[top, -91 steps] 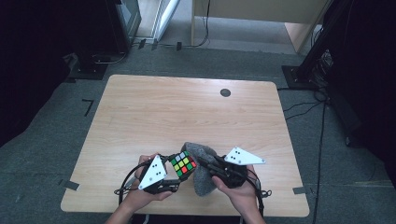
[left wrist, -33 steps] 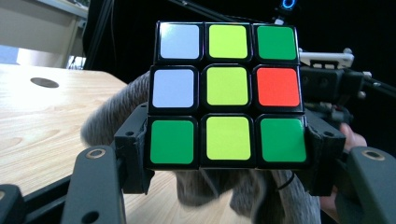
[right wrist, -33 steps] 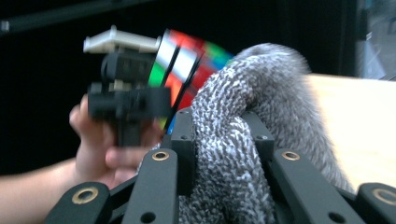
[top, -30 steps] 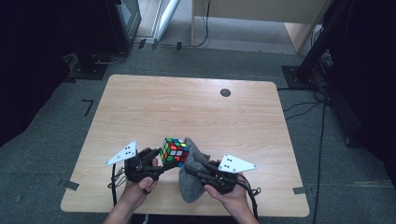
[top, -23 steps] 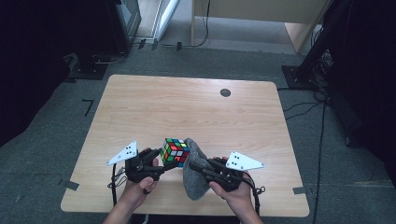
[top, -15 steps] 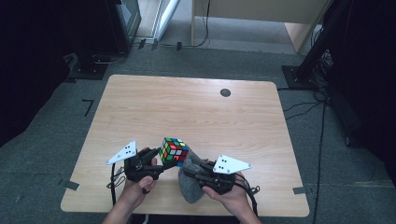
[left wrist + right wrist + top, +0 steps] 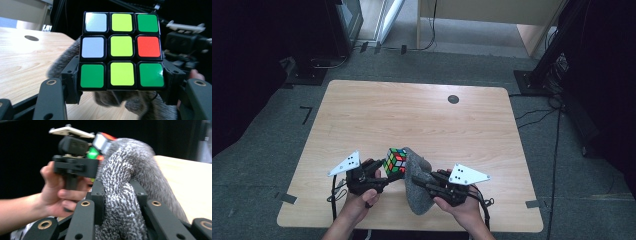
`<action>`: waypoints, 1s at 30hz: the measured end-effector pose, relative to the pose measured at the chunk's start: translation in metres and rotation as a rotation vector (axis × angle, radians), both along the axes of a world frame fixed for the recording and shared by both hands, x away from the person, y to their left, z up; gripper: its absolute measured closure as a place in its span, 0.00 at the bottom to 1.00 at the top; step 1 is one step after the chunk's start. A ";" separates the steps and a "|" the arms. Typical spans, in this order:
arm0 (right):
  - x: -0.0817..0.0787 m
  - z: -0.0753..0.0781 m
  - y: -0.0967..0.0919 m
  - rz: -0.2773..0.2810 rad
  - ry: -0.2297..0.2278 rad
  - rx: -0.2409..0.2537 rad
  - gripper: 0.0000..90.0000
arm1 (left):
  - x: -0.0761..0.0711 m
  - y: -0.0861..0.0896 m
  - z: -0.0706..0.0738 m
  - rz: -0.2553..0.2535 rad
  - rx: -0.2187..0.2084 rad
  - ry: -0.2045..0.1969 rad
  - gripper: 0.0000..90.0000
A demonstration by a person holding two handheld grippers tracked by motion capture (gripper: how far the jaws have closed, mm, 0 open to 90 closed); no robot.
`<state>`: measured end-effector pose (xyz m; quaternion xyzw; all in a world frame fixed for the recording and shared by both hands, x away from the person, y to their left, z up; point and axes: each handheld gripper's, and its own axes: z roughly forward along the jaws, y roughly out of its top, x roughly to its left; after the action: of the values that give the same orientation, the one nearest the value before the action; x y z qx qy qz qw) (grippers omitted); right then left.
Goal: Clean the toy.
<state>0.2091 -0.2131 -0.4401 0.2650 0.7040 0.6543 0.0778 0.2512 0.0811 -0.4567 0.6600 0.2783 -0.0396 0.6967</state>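
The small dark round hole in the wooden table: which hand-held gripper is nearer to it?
Right. The right hand-held gripper, clamping grey cloth, sits below the hole; the left hand-held gripper is farther left.

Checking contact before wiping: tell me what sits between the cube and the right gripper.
Grey cloth, clamped in the right gripper, against the Rubik's cube; high view shows it.

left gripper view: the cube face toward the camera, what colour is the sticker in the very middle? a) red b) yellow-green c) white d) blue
b: in the left gripper view the cube, clamped between the left gripper's jaws, shows a yellow-green centre sticker, with a pale white one to its left and a red one to its right.
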 end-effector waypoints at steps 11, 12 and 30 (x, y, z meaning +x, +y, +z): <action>0.000 -0.014 0.009 -0.008 0.008 -0.054 0.79 | 0.001 0.005 0.003 -0.082 -0.104 0.027 0.38; 0.001 -0.013 0.008 -0.031 0.003 -0.061 0.79 | 0.002 0.005 0.003 -0.100 -0.115 0.035 0.38; -0.001 -0.001 -0.002 0.021 -0.093 -0.016 0.79 | 0.004 0.000 -0.002 -0.153 -0.115 0.067 0.38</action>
<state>0.2079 -0.2153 -0.4416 0.2263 0.7077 0.6609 0.1058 0.2553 0.0813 -0.4588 0.6364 0.2475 -0.1305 0.7189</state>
